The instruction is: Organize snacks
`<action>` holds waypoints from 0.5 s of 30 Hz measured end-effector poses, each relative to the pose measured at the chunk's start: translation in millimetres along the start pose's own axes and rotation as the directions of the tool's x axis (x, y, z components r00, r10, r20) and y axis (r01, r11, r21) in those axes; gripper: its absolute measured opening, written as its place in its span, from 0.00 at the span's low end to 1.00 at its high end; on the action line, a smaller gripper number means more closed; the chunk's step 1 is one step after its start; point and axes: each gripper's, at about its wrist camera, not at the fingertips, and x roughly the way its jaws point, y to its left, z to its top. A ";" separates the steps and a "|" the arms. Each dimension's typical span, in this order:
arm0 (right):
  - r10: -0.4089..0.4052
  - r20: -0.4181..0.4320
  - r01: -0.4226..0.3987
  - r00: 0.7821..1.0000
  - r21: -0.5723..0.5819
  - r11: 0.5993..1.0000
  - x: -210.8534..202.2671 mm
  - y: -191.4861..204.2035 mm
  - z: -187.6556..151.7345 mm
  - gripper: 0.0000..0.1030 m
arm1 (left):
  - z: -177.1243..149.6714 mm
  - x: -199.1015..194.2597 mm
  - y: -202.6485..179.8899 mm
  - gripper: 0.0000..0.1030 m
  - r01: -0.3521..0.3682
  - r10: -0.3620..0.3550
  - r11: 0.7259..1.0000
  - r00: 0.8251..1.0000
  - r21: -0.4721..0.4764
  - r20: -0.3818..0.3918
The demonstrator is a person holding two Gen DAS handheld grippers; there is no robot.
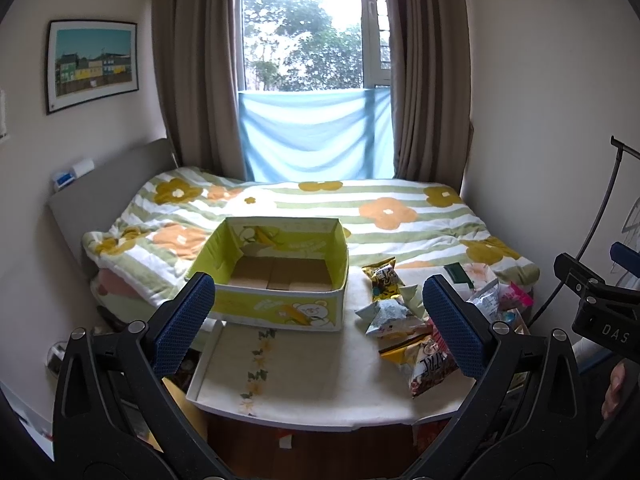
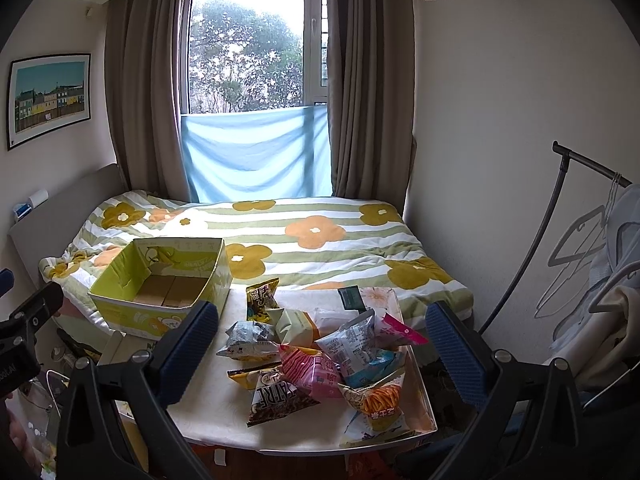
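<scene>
The left gripper [image 1: 320, 320] is held wide apart with nothing between its blue pads [image 1: 184, 324], raised above the near edge of the table [image 1: 304, 400]. The right gripper [image 2: 320, 344] is likewise spread and empty, poised over the snacks [image 2: 320, 364], and its body is seen at the right edge of the left view.

On the table, a loose pile of snacks is gathered on the right half. Nearest lies a dark packet [image 2: 276, 396] lettered in white, with an orange-stick bag [image 2: 378, 398] just to its right at the table's right rim. A pink bag [image 2: 308, 368] is touching both, and a pale blue-and-white bag [image 2: 360, 344] rests behind it. A grey packet [image 2: 248, 340] lies left of the pile, and a yellow-black packet [image 2: 262, 300] stands furthest back, nearest the box.

The box [image 1: 280, 276], green and yellow with an open top, sits at the table's far left corner, its cardboard floor bare. The table's left half carries only a flower-printed strip.

Beyond the table a bed [image 1: 400, 216] with a flowered quilt is seen, then curtains [image 1: 200, 80] and a window [image 1: 304, 28].
</scene>
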 end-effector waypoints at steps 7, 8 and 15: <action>-0.004 -0.004 0.004 1.000 0.000 1.000 0.2 0.1 -1.2 1.00 | 0.0 1.9 0.9 1.00 0.005 -0.005 1.000 1.000 -0.001 -0.002; -0.006 -0.008 0.006 1.000 0.001 1.000 1.3 0.2 0.2 1.00 | 0.0 1.9 1.0 1.00 0.004 -0.004 1.000 1.000 -0.001 -0.002; -0.008 -0.010 0.008 1.000 0.002 1.000 2.2 0.7 1.3 1.00 | -0.3 3.4 3.9 1.00 0.012 -0.012 1.000 1.000 -0.004 -0.004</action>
